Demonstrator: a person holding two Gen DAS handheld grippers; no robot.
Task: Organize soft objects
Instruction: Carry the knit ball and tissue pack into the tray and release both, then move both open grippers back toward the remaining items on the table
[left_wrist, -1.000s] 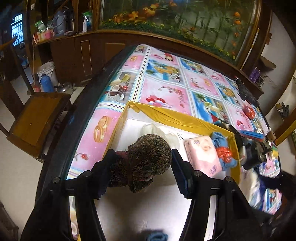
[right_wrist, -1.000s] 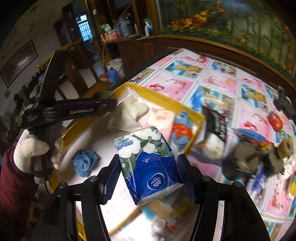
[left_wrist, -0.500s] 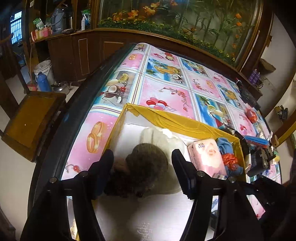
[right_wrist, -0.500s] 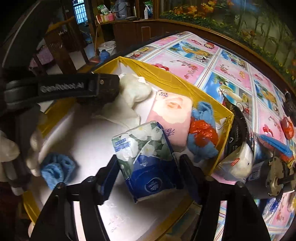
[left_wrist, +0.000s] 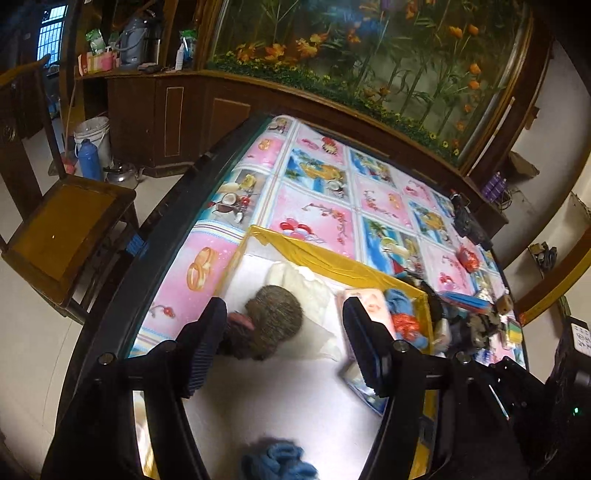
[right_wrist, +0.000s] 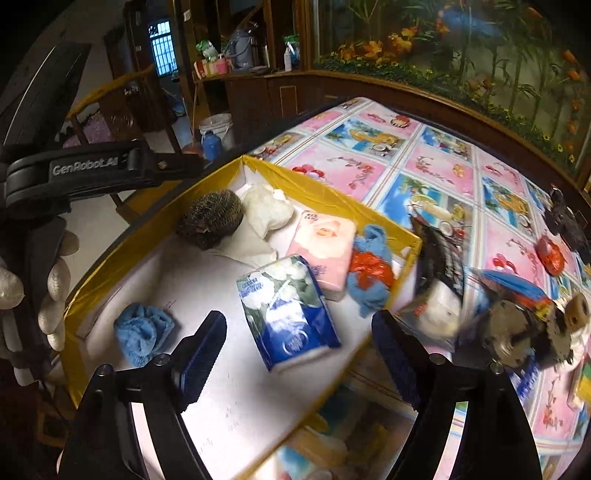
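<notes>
My right claw has just been opening, and its jaws now stand wide apart with the blue tissue pack lying loose between them on the white floor of the yellow-rimmed box; neither pad touches it. My left claw is apart too, its jaws having eased a little wider, and the brown knitted ball sits free between them at the box's far end, resting against the cream plush.

By my reckoning a good share of the sorting is done. In the box I can count the brown ball, the cream plush, the pink tissue pack, a blue cloth with something red bunched on it in the far right corner, the blue tissue pack, and a rolled blue towel near the left wall by my gloved left hand.

What is left lies outside, on the patterned worktop to the right: a black-and-white packet just beside the box wall, a heap of darker things beyond it, and a red object further off. That heap is blurred, so I cannot say which of its pieces are soft; some look hard and probably stay put. I would judge the packet the likeliest next candidate, since it lies closest to my right claw.
</notes>
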